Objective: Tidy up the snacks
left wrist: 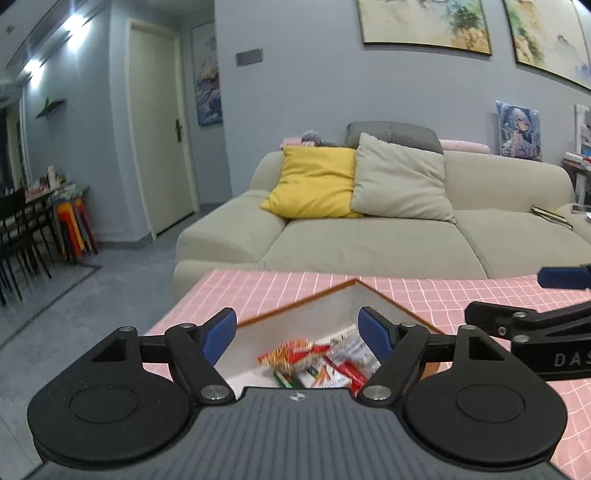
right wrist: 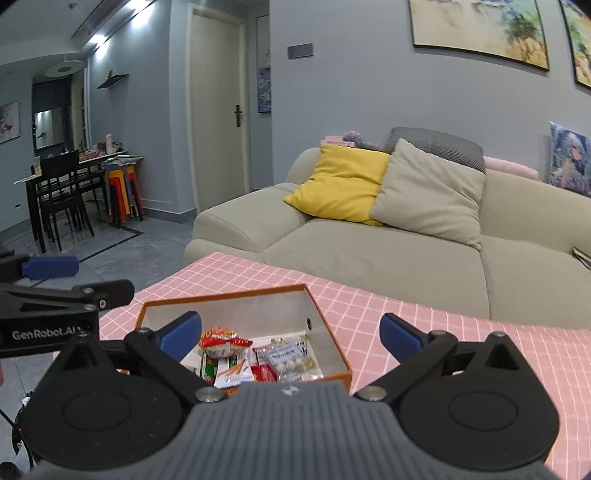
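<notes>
Hovering above box (right wrist: 334, 345): left gripper (left wrist: 297, 334) and right gripper (right wrist: 290, 336) both spread wide, nothing held. Snacks (right wrist: 255, 356) piled inside box on pink checked tablecloth (right wrist: 424, 317). No stray packets visible on cloth; task looks near finished.

Blue-grey walls enclose the room, with a pale door (right wrist: 218, 107) set in the far wall and framed landscape paintings (right wrist: 476, 29) hung high. A beige sofa (left wrist: 369, 236) carries a yellow cushion (left wrist: 314, 181) touching a grey cushion (left wrist: 402, 177) (both against the backrest). On the left, a dark dining table (right wrist: 66, 173) with black chairs stands on the grey tiled floor (right wrist: 140, 258), beside stacked coloured stools (right wrist: 123, 192). Ceiling lights (left wrist: 74, 22) glare.
</notes>
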`<state>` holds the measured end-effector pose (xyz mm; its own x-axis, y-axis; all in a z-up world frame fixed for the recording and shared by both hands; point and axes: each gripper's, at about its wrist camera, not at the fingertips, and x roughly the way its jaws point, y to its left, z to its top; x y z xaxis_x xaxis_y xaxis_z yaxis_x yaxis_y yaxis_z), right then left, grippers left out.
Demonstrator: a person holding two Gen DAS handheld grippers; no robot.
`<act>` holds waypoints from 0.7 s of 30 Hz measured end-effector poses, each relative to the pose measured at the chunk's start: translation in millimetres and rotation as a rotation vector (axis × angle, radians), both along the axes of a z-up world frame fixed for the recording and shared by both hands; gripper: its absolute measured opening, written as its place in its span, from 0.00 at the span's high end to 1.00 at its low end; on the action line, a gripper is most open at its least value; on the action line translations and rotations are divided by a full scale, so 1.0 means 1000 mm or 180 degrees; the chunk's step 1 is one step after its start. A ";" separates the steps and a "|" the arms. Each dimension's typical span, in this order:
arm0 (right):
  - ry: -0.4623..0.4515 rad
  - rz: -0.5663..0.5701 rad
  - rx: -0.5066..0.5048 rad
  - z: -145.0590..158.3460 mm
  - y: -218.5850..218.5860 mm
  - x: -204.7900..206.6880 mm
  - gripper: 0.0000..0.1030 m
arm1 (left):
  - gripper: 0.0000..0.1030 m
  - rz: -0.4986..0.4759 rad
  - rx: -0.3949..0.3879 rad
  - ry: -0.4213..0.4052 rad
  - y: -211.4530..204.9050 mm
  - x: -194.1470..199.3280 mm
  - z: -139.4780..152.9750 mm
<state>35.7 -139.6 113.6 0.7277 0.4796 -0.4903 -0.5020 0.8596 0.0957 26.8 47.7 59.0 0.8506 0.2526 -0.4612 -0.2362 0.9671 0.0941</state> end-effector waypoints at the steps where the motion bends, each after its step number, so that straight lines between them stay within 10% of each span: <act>1: 0.0009 -0.0030 0.0004 -0.003 -0.002 -0.005 0.04 | 0.14 0.0020 -0.0037 0.0023 0.001 -0.003 -0.002; 21: 0.0204 -0.0034 -0.0292 -0.050 0.000 -0.021 0.04 | 0.14 0.0287 -0.0217 0.0628 0.007 -0.010 -0.040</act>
